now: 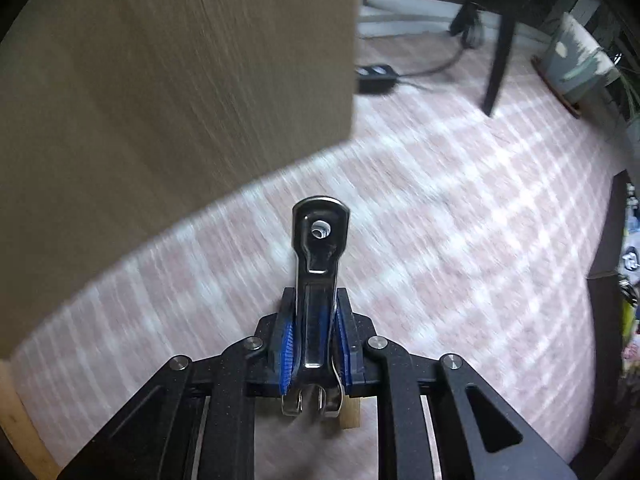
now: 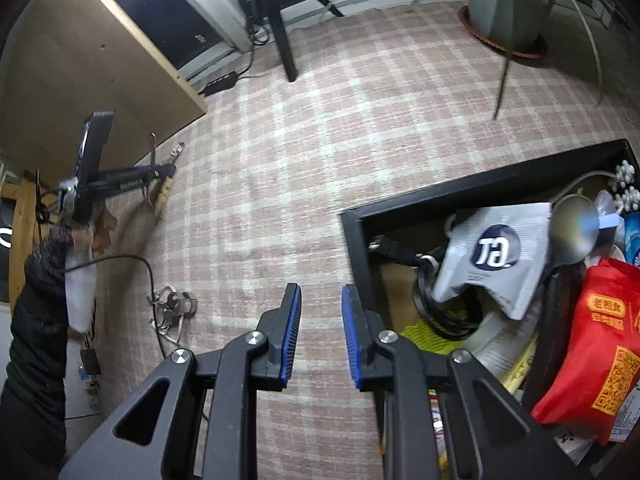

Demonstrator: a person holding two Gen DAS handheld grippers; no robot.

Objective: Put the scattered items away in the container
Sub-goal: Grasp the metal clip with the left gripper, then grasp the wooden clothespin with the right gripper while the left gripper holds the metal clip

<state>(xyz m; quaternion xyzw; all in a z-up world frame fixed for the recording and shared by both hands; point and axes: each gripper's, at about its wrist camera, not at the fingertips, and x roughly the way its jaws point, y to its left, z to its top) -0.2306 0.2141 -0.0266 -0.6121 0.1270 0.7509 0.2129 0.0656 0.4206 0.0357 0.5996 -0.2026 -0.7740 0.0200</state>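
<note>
My left gripper (image 1: 316, 332) is shut on a shiny metal tool (image 1: 318, 248) with a hole near its tip, like a bottle opener, held above the pink checked rug (image 1: 440, 220). The same gripper and tool show far left in the right wrist view (image 2: 154, 168). My right gripper (image 2: 320, 332) is open and empty over the rug, just left of the black container (image 2: 460, 192). The container holds a grey pouch (image 2: 496, 256), a red snack bag (image 2: 596, 340), a metal spoon (image 2: 574, 232) and other items.
A wooden panel (image 1: 160, 80) stands at left. A power strip (image 2: 220, 82), a dark furniture leg (image 2: 286, 52) and a potted plant (image 2: 508, 0) lie at the back. A tangle of cable and small metal parts (image 2: 172, 304) lies on the rug at left.
</note>
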